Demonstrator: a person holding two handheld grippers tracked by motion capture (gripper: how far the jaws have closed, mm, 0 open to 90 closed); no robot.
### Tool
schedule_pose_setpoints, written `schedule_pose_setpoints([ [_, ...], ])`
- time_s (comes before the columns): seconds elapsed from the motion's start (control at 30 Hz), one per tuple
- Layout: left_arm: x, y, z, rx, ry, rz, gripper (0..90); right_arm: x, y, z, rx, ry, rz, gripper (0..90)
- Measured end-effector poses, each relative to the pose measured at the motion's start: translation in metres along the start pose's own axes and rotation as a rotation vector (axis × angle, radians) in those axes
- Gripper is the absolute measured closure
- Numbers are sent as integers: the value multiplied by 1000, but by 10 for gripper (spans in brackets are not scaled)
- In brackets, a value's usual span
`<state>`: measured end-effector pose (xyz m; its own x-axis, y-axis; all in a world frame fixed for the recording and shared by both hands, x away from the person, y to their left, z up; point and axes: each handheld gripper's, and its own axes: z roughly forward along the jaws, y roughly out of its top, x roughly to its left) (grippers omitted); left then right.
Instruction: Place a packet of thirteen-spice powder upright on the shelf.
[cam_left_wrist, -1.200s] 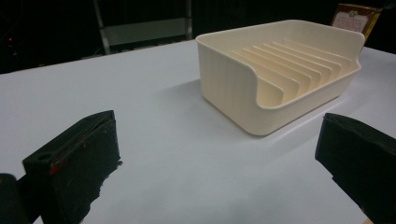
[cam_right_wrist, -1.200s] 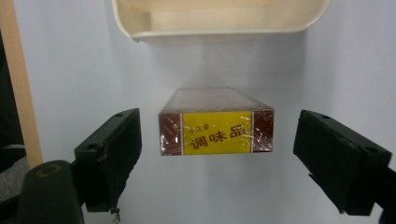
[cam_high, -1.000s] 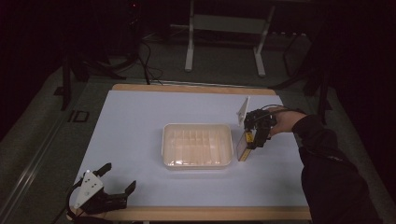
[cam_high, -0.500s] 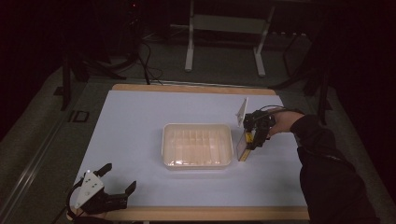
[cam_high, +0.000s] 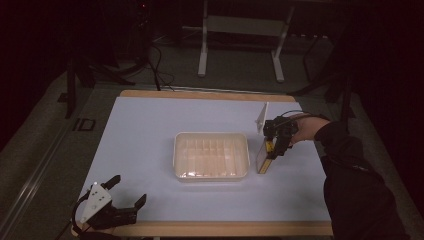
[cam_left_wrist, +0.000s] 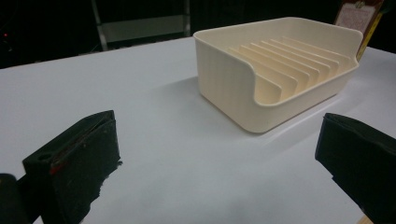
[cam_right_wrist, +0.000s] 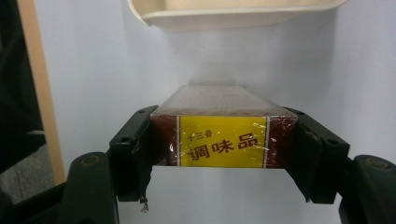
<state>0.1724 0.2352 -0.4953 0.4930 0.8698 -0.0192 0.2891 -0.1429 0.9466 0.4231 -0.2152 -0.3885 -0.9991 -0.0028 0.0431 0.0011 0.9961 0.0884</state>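
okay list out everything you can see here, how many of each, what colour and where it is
table: one, white top with a wooden edge, under everything.
slotted tray: one, cream, middle of the table, nothing in its slots.
box: one, brown with a yellow label, standing on the table just right of the tray, clamped in the right tool.
metal frame: one, pale grey, on the floor behind the table.
left tool: one, black with a grey plate, resting at the near left edge of the table, jaws wide apart.
right tool: one, black, its jaws have just been closing and now press both sides of the box.
sleeve: one, dark, right side.
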Motion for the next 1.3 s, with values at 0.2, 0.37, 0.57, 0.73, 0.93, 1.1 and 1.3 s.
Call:
schedule_pose_setpoints([
  [0.2, 0, 0, 0, -1, 0, 1, 0, 2, -3, -9, -6, 0, 23, 318],
  [0.37, 0, 0, 0, -2, -1, 2, 0, 6, -5, -22, -42, -10, 33, 319],
  [0.57, -1, 1, 0, -3, -3, 3, 0, 11, -3, -32, -37, -19, 22, 319],
  [0.73, -1, 1, 0, -3, -3, 2, 0, 16, -1, -47, -50, -44, 2, 319],
  [0.93, -1, 1, 0, -3, -5, 6, 0, 22, 2, -64, -32, -65, -21, 319],
  [1.1, -1, 1, 0, -3, -5, 5, 0, 25, 6, -77, -31, -85, -30, 319],
  [1.3, -2, 1, 0, -2, -7, 7, 0, 28, 15, -88, -26, -90, -41, 319],
])
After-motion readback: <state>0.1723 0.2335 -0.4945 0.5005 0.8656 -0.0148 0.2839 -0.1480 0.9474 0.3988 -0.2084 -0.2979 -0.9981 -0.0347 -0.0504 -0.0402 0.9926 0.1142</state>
